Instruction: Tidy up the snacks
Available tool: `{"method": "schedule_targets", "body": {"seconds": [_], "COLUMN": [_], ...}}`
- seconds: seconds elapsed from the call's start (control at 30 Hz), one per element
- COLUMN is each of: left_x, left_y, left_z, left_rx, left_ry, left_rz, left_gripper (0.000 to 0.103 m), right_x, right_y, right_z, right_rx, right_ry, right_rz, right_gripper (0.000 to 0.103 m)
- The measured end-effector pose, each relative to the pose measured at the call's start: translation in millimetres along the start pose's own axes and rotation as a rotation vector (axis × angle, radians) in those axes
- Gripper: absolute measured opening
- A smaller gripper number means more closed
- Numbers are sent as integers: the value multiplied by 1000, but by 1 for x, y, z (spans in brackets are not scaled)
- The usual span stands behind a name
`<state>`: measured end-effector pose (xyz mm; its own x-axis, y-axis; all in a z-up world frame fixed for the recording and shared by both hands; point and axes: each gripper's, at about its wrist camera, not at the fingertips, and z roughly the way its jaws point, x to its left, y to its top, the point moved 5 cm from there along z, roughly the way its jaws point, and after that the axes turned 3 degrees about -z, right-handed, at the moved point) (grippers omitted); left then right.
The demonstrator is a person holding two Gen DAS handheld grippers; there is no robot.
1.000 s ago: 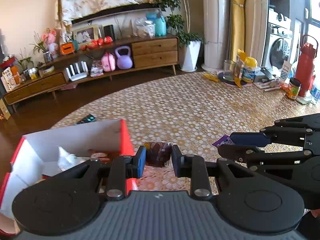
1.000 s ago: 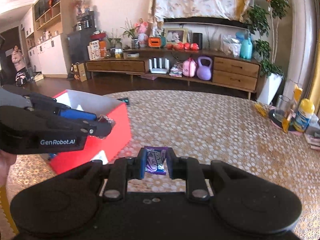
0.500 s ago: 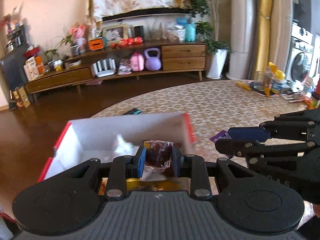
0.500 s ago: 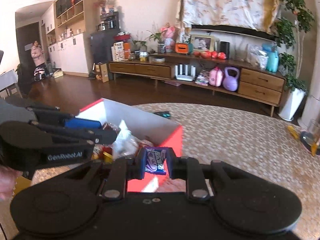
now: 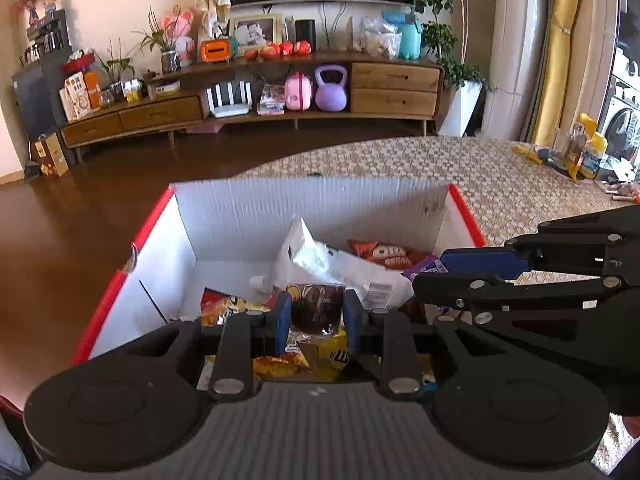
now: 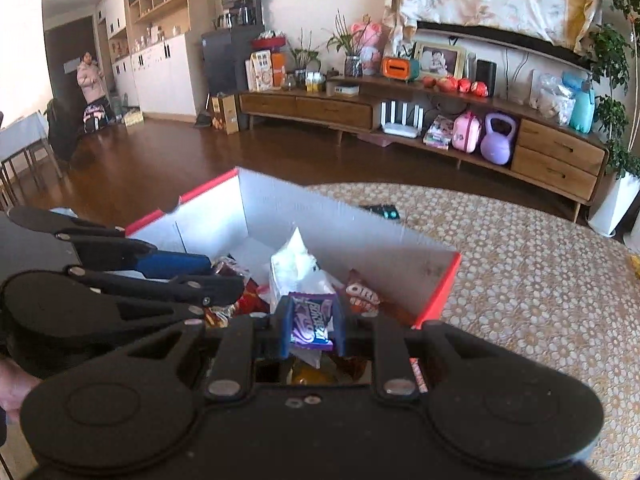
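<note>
A red box with white inner walls (image 5: 312, 208) (image 6: 344, 224) stands on the patterned table and holds several snack packs, among them a white bag (image 5: 320, 260) and an orange pack (image 5: 384, 254). My left gripper (image 5: 316, 312) is shut on a dark brown snack packet (image 5: 318, 306) and holds it over the box. My right gripper (image 6: 311, 324) is shut on a purple snack bar (image 6: 312, 322), also over the box; it also shows in the left wrist view (image 5: 440, 276). The left gripper also shows at the left of the right wrist view (image 6: 224, 280).
The table with the honeycomb cloth (image 6: 540, 280) stretches to the right. Bottles and small items (image 5: 584, 152) stand at its far right edge. A dark remote (image 6: 384, 212) lies behind the box. A wooden sideboard (image 5: 280, 108) lines the far wall.
Both grippers have moved left from over the bare table to over the open box, each still holding its snack. The box's contents now show below them.
</note>
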<state>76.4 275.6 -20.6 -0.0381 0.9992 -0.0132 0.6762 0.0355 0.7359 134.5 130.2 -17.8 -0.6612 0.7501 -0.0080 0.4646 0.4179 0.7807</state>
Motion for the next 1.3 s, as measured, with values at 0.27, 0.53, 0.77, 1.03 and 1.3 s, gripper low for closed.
{"method": "schedule_targets", "body": {"seconds": [0.27,0.53,0.77,1.03,1.3], "left_x": [-4,-5,-7,-30,-64], "left_y": [-8,-9,-7,-11,-22], "left_z": [11,11,-4,-37,-77], "left_rx": [25,41,10,-50,-106], "left_ry": [1,24,73,49,52], "left_rz": [-19,-29,-58,-62,-74], "left_gripper": [26,27,63,72,81], "right_x": [0,-5,-13,-26,-40], "right_y": [-15,-16,-17,-25,-40], "right_z": [10,4,-14,-55,-111], "right_rx": [36,36,11,-34,-88], "right_ry": [-9,-19,-21,-27,-52], "right_rz": [-4,-8,15,52,93], "right_gripper": [21,32,39,51,65]}}
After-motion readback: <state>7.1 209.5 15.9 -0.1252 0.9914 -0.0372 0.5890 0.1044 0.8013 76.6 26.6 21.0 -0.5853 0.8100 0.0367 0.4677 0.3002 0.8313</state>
